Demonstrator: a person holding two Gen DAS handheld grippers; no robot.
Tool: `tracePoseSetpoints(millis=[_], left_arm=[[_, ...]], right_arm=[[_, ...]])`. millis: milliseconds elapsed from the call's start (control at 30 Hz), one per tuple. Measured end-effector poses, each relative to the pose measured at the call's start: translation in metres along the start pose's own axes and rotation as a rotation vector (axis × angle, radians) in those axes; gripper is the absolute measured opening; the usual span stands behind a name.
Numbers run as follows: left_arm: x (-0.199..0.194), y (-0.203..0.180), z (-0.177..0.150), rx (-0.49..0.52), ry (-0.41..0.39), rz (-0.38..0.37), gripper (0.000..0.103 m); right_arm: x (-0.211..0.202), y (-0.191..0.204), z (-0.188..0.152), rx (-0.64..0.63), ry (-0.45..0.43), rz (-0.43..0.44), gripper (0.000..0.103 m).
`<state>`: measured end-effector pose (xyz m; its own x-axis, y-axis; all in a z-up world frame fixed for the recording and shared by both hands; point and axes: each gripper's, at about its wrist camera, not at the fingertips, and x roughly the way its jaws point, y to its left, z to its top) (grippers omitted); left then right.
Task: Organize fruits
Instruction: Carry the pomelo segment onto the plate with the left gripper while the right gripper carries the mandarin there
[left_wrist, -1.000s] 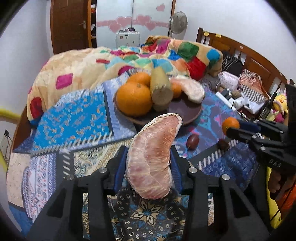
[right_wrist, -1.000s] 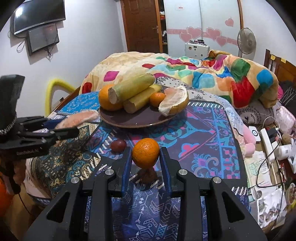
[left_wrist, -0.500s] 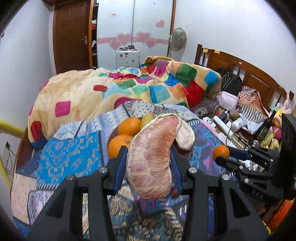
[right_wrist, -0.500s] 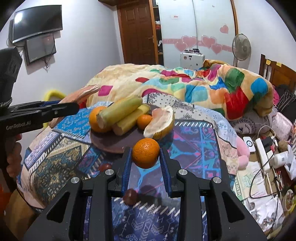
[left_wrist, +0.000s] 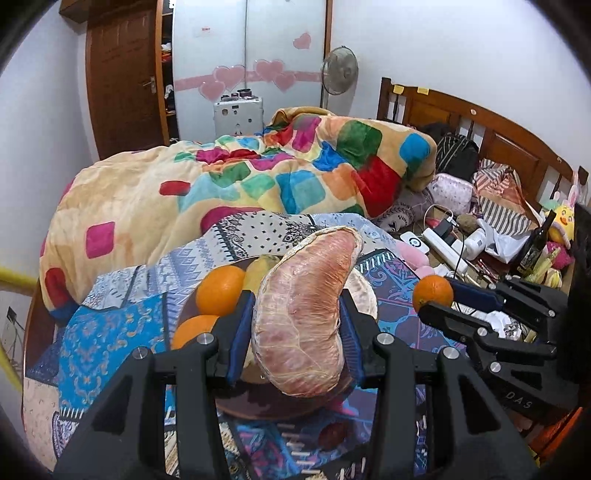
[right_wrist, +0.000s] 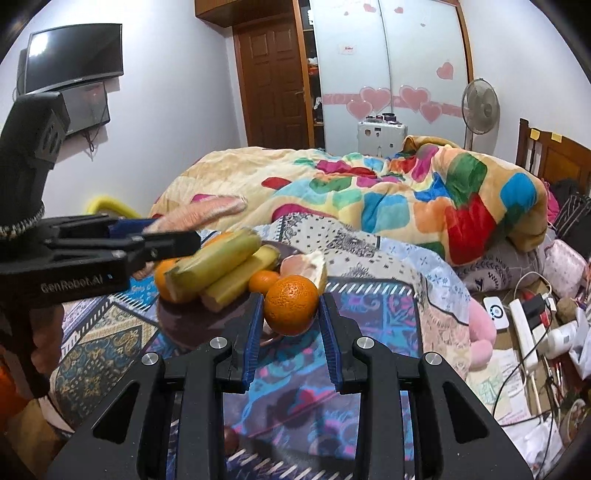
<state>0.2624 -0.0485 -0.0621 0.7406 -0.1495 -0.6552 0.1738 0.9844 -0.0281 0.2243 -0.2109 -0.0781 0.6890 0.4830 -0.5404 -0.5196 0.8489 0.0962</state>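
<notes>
Left fingers: your left gripper (left_wrist: 297, 325) clamps a peeled pomelo segment (left_wrist: 303, 314) at its middle, with the tip sticking out past the pads.
Right fingers: your right gripper (right_wrist: 291, 317) pinches a small orange (right_wrist: 291, 304) at the very ends of the pads.
Where the fruit goes: the brown plate (right_wrist: 192, 325) sits on the patterned bedspread (right_wrist: 380, 317) just ahead, already carrying oranges, two sugarcane pieces (right_wrist: 218, 266) and another pomelo piece (right_wrist: 306, 266).
Risk, left: squeeze harder and the soft segment likely tears.
Risk, right: the round orange may roll off the crowded plate, since the bedding gives.
Risk, both: your two grippers converge on one plate and may knock each other.
Stray fruit: a small dark fruit (left_wrist: 334, 434) lies on the bedspread below the plate, easy to miss.
</notes>
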Motion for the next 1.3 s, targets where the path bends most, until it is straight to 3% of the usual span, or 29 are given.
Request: tracePoseSetpoints(millis=[533, 667, 967, 1300], left_arm=[[0.053, -0.018, 0.005, 0.054, 0.062, 0.046, 0.044], [0.047, -0.018, 0.008, 0.053, 0.049, 0.027, 0.052], [0.012, -0.001, 0.001, 0.035, 0.007, 0.014, 0.052], [-0.014, 0.045, -0.026, -0.013, 0.013, 0.054, 0.052]], right_arm=[[0.017, -0.016, 0.005, -0.003, 0.011, -0.007, 0.028], [0.017, -0.013, 0.004, -0.011, 0.016, -0.007, 0.028], [0.019, 0.005, 0.004, -0.043, 0.039, 0.009, 0.028], [0.038, 0.042, 0.000, -0.104, 0.107, 0.075, 0.028]])
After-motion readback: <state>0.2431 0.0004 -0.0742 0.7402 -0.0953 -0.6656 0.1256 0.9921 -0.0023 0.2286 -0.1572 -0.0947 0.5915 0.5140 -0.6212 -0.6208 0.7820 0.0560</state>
